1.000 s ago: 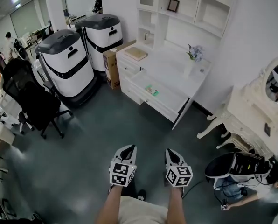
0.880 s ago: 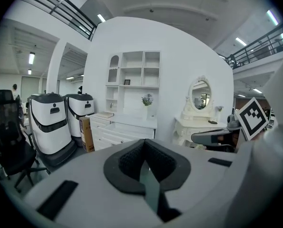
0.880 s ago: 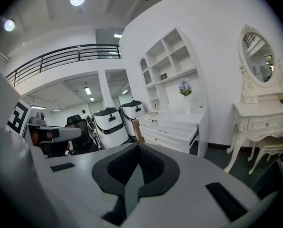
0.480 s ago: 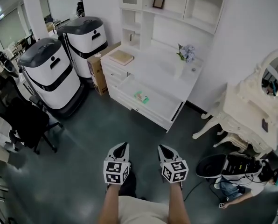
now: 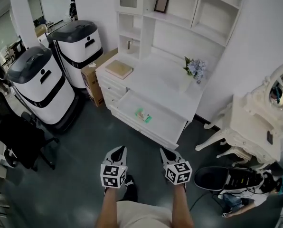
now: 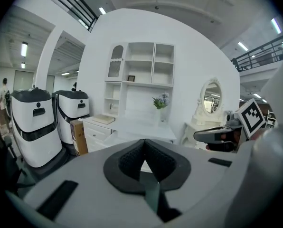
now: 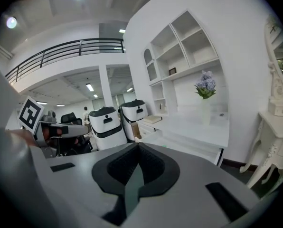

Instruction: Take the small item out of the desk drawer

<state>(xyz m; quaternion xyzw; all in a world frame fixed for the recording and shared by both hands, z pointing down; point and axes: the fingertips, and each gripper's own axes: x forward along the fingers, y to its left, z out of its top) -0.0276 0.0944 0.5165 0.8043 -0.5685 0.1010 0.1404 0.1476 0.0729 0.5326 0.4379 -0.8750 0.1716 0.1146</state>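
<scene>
While both grippers hang low over the grey floor, well short of the counter [image 5: 163,82], the head view alone looks down into the open drawer [image 5: 155,125]. The small green item [image 5: 142,116] lies inside it, towards its left half, well apart from either gripper. From above, the left gripper [image 5: 120,149] and right gripper [image 5: 164,151] show only their tapered backs and marker cubes, side by side. A book [image 5: 119,69] and flowers [image 5: 193,68] sit on the counter, and two white bins [image 5: 37,84] stand to its left.

Looking along the left gripper, its jaws are pressed together with nothing between them. This view meets the counter from the front, so the drawer's inside is hidden. It does show the right gripper side-on at the right edge, and an oval mirror [image 6: 210,96] beyond.

Along the right gripper, the jaws are likewise pressed together on nothing. At the left edge sits the left gripper's cube, and high up runs a balcony railing [image 7: 61,49] that the other views leave out.
</scene>
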